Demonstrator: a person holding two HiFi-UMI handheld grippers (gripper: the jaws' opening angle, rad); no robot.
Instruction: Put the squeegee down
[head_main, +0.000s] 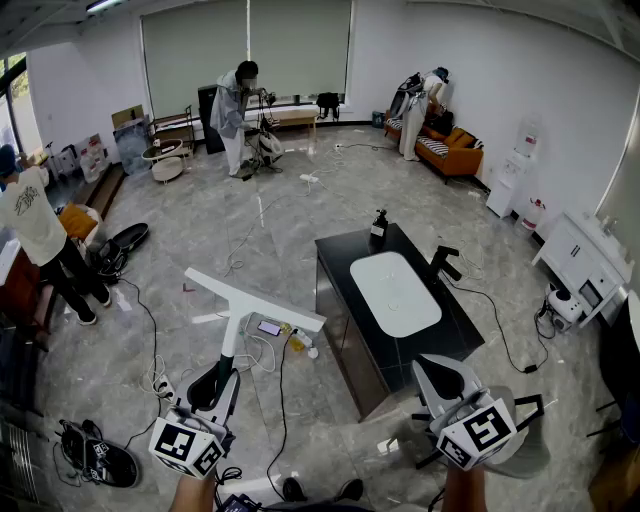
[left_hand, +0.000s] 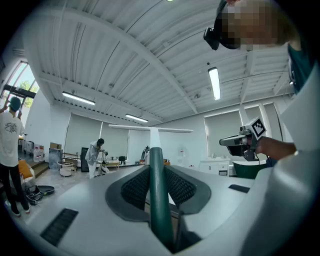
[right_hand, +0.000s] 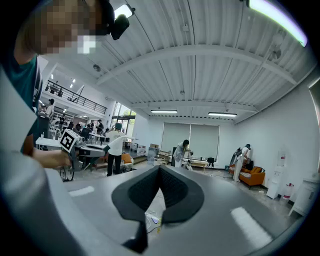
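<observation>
The squeegee has a long white blade on a dark green handle. My left gripper is shut on that handle and holds the tool out level above the floor, left of the black counter. In the left gripper view the handle runs straight up between the jaws of the left gripper, with the blade crosswise at its far end. My right gripper hovers at the counter's near corner. In its own view the right gripper has its jaws tip to tip with nothing between them.
A white basin, a black tap and a dark soap bottle are on the counter. Cables trail over the grey floor. Shoes lie near left. People stand at the left and far back.
</observation>
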